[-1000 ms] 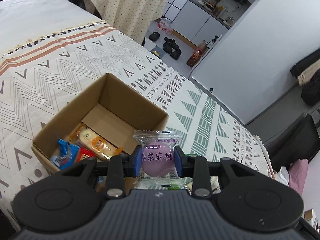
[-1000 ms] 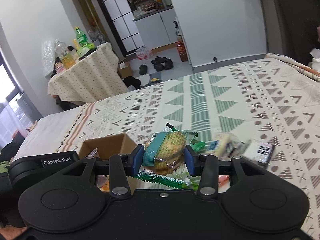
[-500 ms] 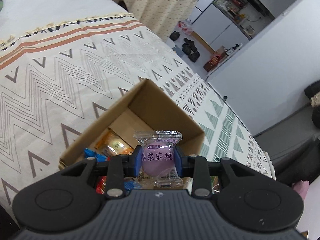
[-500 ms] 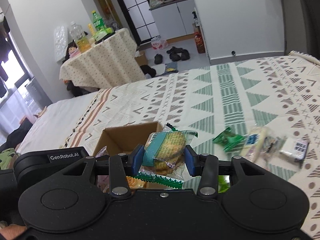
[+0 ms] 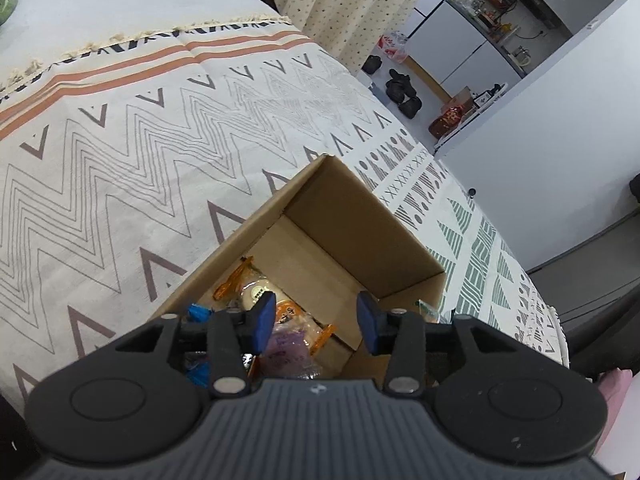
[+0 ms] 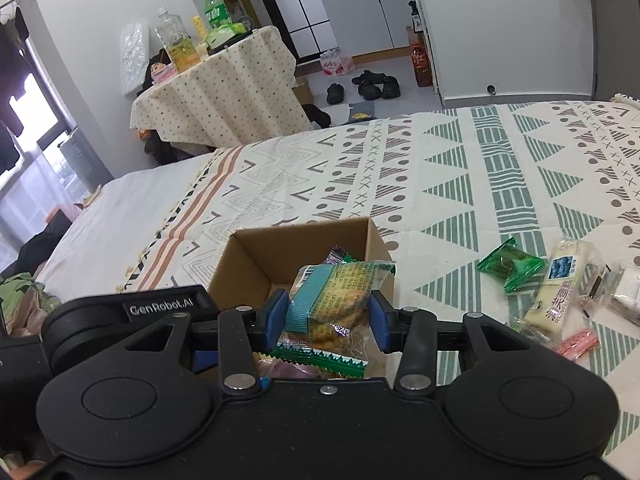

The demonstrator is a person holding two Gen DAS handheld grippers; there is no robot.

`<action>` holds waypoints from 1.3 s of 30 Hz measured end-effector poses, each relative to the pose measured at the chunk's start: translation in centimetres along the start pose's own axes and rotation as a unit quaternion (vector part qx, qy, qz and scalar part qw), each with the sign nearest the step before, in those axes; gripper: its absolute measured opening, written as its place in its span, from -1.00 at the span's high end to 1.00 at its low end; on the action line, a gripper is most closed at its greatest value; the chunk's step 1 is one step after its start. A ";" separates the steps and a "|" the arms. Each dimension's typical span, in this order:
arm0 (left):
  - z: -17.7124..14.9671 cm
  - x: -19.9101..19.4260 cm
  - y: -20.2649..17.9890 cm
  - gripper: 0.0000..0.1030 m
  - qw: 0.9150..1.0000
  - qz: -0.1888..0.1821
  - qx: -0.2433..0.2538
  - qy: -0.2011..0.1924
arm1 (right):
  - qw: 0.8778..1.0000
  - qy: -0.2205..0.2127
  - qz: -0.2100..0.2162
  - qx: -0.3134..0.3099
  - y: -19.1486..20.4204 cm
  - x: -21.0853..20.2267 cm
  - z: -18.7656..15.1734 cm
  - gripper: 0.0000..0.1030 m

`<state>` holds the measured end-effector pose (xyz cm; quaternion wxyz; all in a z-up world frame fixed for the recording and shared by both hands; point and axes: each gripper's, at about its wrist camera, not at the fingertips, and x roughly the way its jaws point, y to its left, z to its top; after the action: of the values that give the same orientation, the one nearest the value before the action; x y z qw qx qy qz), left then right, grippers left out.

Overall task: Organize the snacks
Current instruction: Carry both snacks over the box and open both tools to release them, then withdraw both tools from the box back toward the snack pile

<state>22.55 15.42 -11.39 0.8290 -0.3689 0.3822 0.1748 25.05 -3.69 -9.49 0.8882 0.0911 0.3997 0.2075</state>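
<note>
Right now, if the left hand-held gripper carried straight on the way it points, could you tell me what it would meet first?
Probably the snacks in the cardboard box: the left hand-held gripper, jaws opening, points down at the purple packet lying there, though depth is unclear.

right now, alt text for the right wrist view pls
The right gripper is shut on a green-wrapped snack just above an open cardboard box on a patterned bedspread. More wrapped snacks lie loose on the bedspread to the right. The left gripper shows at the lower left beside the box.
</note>
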 end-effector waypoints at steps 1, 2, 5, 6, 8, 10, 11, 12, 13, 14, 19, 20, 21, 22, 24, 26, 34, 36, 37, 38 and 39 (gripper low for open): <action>0.0 0.0 0.0 0.06 1.000 0.002 0.000 0.000 | 1.000 0.002 0.000 -0.001 0.1 0.1 -0.1 0.16; 0.0 -0.1 -0.1 -0.02 1.000 0.003 -0.001 -0.001 | 1.000 0.004 0.000 -0.001 0.0 0.2 -0.1 0.16; -0.2 -0.4 -0.5 -0.19 1.000 0.008 0.003 -0.007 | 1.000 0.011 0.003 -0.003 0.0 0.0 -0.3 0.15; -0.2 -0.5 -0.6 -0.27 1.000 0.010 0.005 -0.009 | 1.000 0.014 0.003 -0.003 0.0 0.0 -0.3 0.12; -0.5 -0.8 -1.0 -0.40 1.000 0.012 0.011 -0.014 | 1.000 0.016 0.001 0.000 -0.1 -0.3 -0.3 0.06; -0.8 -1.1 -1.4 -0.49 1.000 0.013 0.015 -0.015 | 1.000 0.012 -0.001 0.005 -0.6 -0.9 -0.2 -0.02; -1.0 -1.2 -1.7 -0.53 1.000 0.013 0.018 -0.015 | 1.000 0.010 -0.003 0.007 -0.8 -1.2 -0.2 -0.03; -1.2 -1.3 -1.9 -0.56 1.000 0.012 0.020 -0.014 | 1.000 0.007 -0.005 0.010 -1.1 -1.5 -0.1 -0.05; -1.4 -1.4 -2.2 -0.57 1.000 0.011 0.023 -0.013 | 1.000 0.004 -0.008 0.011 -1.4 -1.9 -0.1 -0.06; -1.6 -1.4 -2.5 -0.59 1.000 0.010 0.026 -0.013 | 1.000 0.002 -0.011 0.013 -1.8 -2.2 -0.1 -0.07; -3.1 -1.8 -4.1 -0.67 0.999 -0.001 0.045 -0.006 | 0.999 -0.008 -0.032 0.029 -4.1 -4.1 -0.2 -0.17; -3.4 -1.9 -4.5 -0.72 0.999 -0.004 0.051 -0.005 | 0.999 -0.010 -0.036 0.033 -4.6 -4.4 -0.3 -0.18; -3.7 -2.0 -5.0 -0.76 0.998 -0.005 0.058 -0.005 | 0.998 -0.011 -0.040 0.037 -5.1 -4.8 -0.4 -0.21; -4.0 -2.1 -5.4 -0.77 0.998 -0.006 0.064 -0.008 | 0.998 -0.013 -0.043 0.040 -5.6 -5.2 -0.5 -0.23; -4.7 -2.4 -6.1 -0.81 0.997 -0.006 0.079 -0.014 | 0.998 -0.017 -0.048 0.045 -6.4 -5.9 -0.6 -0.28; -5.3 -2.8 -7.0 -0.85 0.995 -0.009 0.095 -0.019 | 0.997 -0.023 -0.056 0.048 -7.1 -6.7 -0.8 -0.37; -7.7 -3.1 -9.5 -0.93 0.989 -0.026 0.141 -0.015 | 0.994 -0.043 -0.080 0.064 -10.6 -9.3 -1.4 -0.73; -8.3 -3.1 -10.0 -0.93 0.988 -0.027 0.148 -0.012 | 0.993 -0.046 -0.085 0.072 -11.7 -9.9 -1.7 -0.77; -8.6 -3.0 -10.3 -0.93 0.988 -0.028 0.154 -0.013 | 0.992 -0.047 -0.088 0.076 -12.2 -10.1 -1.9 -0.78; -8.9 -3.1 -10.6 -0.93 0.987 -0.029 0.159 -0.012 | 0.992 -0.048 -0.090 0.080 -12.7 -10.3 -2.0 -0.79; -9.1 -3.1 -10.8 -0.93 0.986 -0.030 0.165 -0.011 | 0.991 -0.049 -0.092 0.084 -13.1 -10.5 -2.2 -0.79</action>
<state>22.16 1.44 -7.87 0.8875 -0.2369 0.3853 0.0881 21.11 -20.11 -8.20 0.9114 0.1381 0.3780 0.0859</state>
